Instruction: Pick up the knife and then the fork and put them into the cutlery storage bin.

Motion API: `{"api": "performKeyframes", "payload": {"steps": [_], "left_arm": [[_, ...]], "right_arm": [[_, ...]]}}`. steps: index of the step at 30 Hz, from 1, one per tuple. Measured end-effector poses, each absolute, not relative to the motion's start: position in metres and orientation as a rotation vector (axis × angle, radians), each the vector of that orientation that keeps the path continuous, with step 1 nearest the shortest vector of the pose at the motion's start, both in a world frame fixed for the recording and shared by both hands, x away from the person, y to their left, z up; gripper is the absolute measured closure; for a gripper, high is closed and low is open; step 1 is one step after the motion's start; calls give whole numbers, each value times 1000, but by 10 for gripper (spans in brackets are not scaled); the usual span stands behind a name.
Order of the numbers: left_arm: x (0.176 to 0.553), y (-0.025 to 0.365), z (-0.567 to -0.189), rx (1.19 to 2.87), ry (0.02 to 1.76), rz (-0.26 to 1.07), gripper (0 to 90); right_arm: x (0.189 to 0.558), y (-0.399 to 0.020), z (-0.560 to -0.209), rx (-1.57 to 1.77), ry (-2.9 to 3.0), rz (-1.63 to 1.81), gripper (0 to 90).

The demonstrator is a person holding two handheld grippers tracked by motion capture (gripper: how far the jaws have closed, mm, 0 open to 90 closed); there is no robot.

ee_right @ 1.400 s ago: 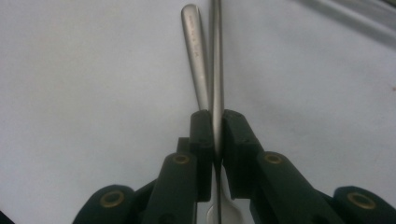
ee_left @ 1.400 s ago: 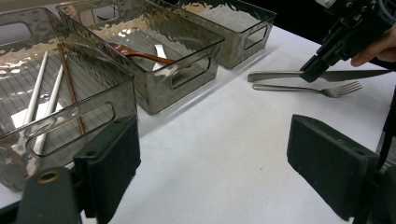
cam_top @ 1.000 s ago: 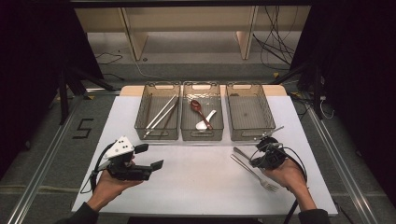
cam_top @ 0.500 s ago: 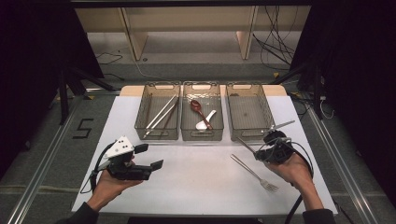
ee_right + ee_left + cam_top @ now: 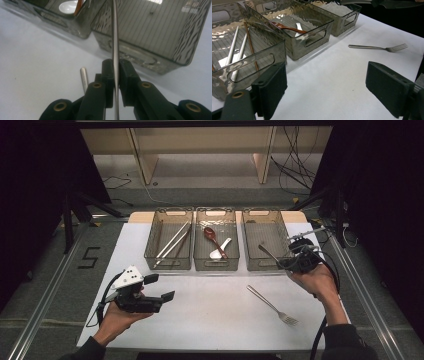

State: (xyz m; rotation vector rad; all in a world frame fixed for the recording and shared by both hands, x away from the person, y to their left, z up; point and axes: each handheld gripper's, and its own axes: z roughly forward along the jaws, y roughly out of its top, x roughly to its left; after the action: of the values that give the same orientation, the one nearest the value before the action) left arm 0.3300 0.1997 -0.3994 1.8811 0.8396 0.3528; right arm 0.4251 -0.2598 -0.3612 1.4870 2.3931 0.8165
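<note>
My right gripper (image 5: 284, 264) is shut on a thin metal utensil (image 5: 268, 252), which juts up and left over the front edge of the right bin (image 5: 265, 227). In the right gripper view the utensil (image 5: 115, 42) stands edge-on between the pads (image 5: 125, 72), with the bin (image 5: 160, 30) just behind it. A metal fork (image 5: 272, 306) lies flat on the white table (image 5: 210, 320), below and left of that hand. My left gripper (image 5: 161, 287) hovers at the front left, open, with nothing between its pads (image 5: 272, 85). It faces the bins and the fork (image 5: 377, 47).
Three smoky clear bins stand in a row at the back. The left bin (image 5: 168, 265) holds chopsticks (image 5: 172, 242). In the middle bin (image 5: 216, 266) lie a red-brown spoon (image 5: 212, 236) and a white spoon (image 5: 220, 252). A metal handle end (image 5: 83, 75) lies under my right gripper.
My right gripper has risen from the table with the metal utensil and moved back toward the right bin. One fork stays on the table. The left hand has kept still.
</note>
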Motion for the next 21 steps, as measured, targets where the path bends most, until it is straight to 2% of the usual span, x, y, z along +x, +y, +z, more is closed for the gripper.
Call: {"api": "performKeyframes", "payload": {"steps": [21], "left_arm": [[330,201,-399,1874,834,347,165]], "right_arm": [[505,-240,-343,1575,2305,733,837]]}}
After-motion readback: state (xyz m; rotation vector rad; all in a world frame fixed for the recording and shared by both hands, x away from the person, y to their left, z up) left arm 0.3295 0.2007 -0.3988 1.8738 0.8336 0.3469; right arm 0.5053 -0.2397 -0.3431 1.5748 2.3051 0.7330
